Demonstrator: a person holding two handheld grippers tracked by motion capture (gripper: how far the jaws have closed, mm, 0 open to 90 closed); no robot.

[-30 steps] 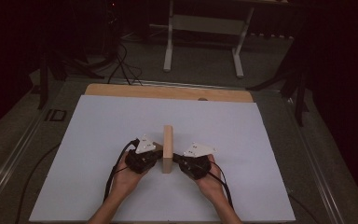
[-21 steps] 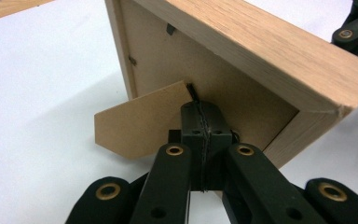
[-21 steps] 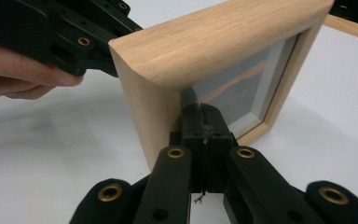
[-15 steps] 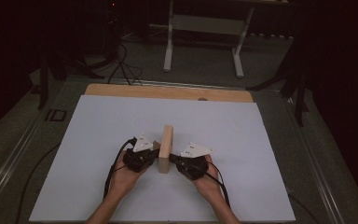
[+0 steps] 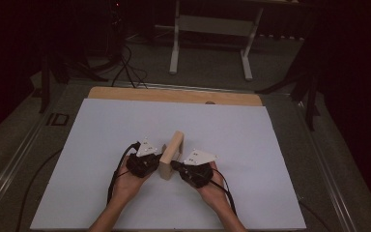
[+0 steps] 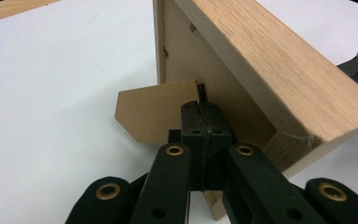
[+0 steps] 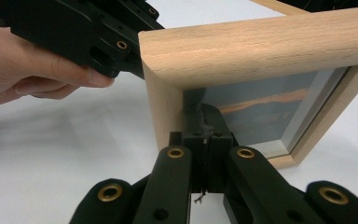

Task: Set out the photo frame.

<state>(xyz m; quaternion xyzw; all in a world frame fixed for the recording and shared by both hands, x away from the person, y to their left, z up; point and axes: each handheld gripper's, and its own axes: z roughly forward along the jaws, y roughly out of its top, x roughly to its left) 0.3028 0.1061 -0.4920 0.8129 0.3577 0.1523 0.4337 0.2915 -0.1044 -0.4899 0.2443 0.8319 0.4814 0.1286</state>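
Observation:
A light wooden picture frame stands upright on its edge on the white table sheet, between my two grippers. My left gripper is shut, with its tips against the frame's brown back board, beside the fold-out stand flap. In its own view the left gripper holds nothing between its pads. My right gripper is shut too. Its tips rest at the lower corner of the glass front, inside the wooden rim. The other gripper and its hand show behind the frame.
The white sheet covers a wooden table whose bare edge runs along the far side. Beyond it on the dark floor stand a metal stand's legs and some cables. Cables trail from both grippers toward the near edge.
The right gripper has edged slightly left, closer to the frame. The left gripper and the frame stay where they were.

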